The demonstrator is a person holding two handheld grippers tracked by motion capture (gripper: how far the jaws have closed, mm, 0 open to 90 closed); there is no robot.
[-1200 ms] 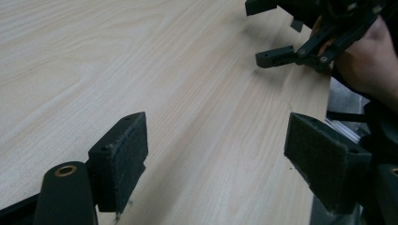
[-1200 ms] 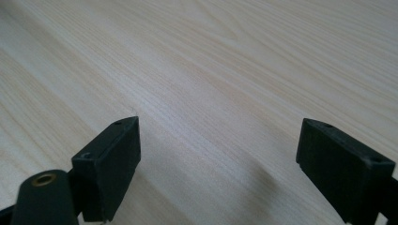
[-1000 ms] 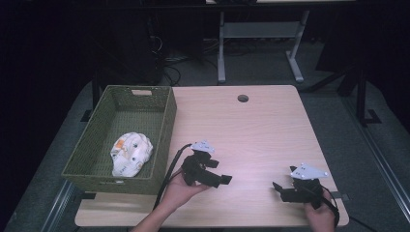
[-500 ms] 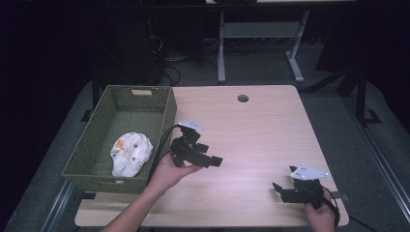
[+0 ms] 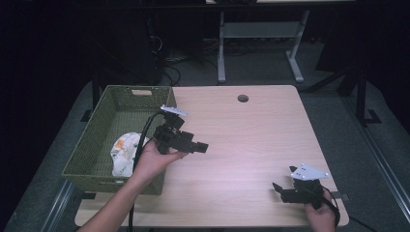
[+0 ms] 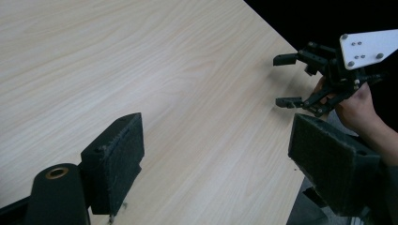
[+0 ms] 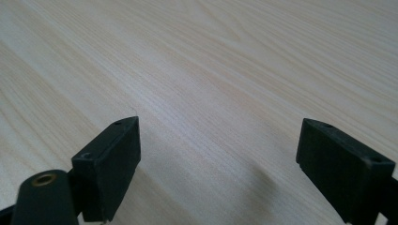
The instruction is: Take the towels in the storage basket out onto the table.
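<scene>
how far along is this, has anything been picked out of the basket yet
Done: nothing. The white and orange item lies in the green basket, and the table carries nothing from it. In hand: the left claw hangs open by the basket's right wall, pointing away from it. The right claw rests open near the table's front right. Left: reaching in, gripping and lifting the item.

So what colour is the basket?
Green, an olive woven green. The basket shows best in the high view, at the table's left edge.

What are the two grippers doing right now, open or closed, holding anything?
Left gripper: open, holding nothing.
Right gripper: open, holding nothing.
</scene>
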